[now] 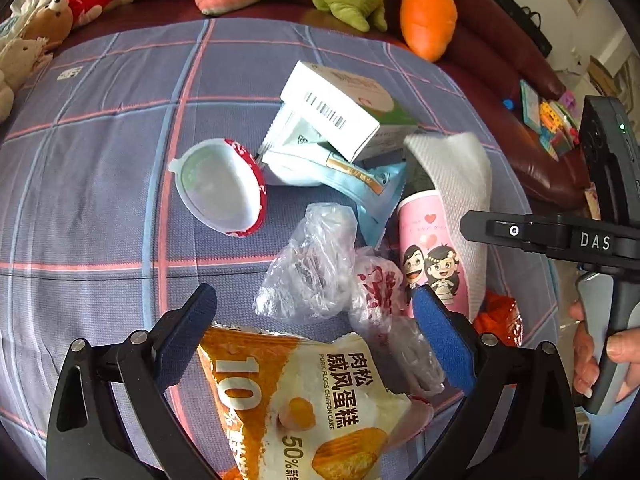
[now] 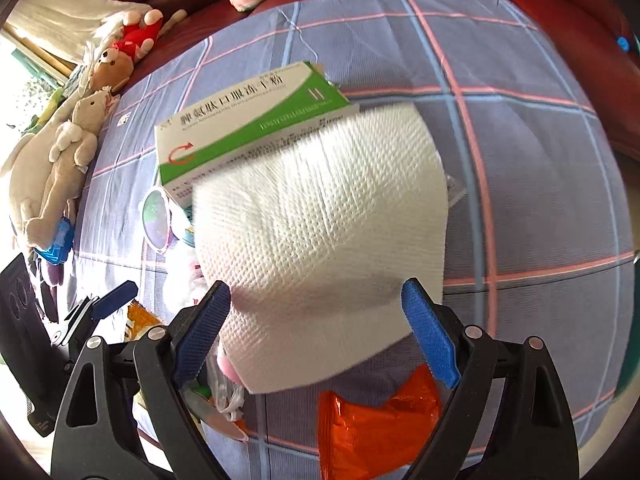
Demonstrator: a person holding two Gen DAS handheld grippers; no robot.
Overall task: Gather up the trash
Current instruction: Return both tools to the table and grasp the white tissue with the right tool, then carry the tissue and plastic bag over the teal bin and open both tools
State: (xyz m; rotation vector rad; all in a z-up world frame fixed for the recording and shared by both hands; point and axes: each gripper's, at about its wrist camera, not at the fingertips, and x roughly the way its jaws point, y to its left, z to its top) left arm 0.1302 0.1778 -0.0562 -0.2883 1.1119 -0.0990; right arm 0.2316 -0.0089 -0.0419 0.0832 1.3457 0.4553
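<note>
A pile of trash lies on a plaid cloth (image 1: 100,160). My left gripper (image 1: 312,300) is open above an orange-and-white cake wrapper (image 1: 304,400) and crumpled clear plastic bags (image 1: 312,264); its pads touch nothing. Beside it stands a pink cartoon cup (image 1: 432,256) with a white paper towel (image 1: 460,184) draped over it. My right gripper (image 2: 316,292) is open, its blue pads either side of the paper towel (image 2: 320,220), not pressing on it. A green-and-white medicine box (image 2: 248,120) lies behind the towel, and an orange-red wrapper (image 2: 376,424) lies below it.
A red-rimmed lid (image 1: 224,188), a light blue wrapper (image 1: 360,180) and the white barcode box (image 1: 332,108) fill the middle. Plush toys (image 1: 428,16) line the dark red sofa (image 1: 520,80) behind. A hand (image 1: 592,352) holds the right gripper's handle at the right edge.
</note>
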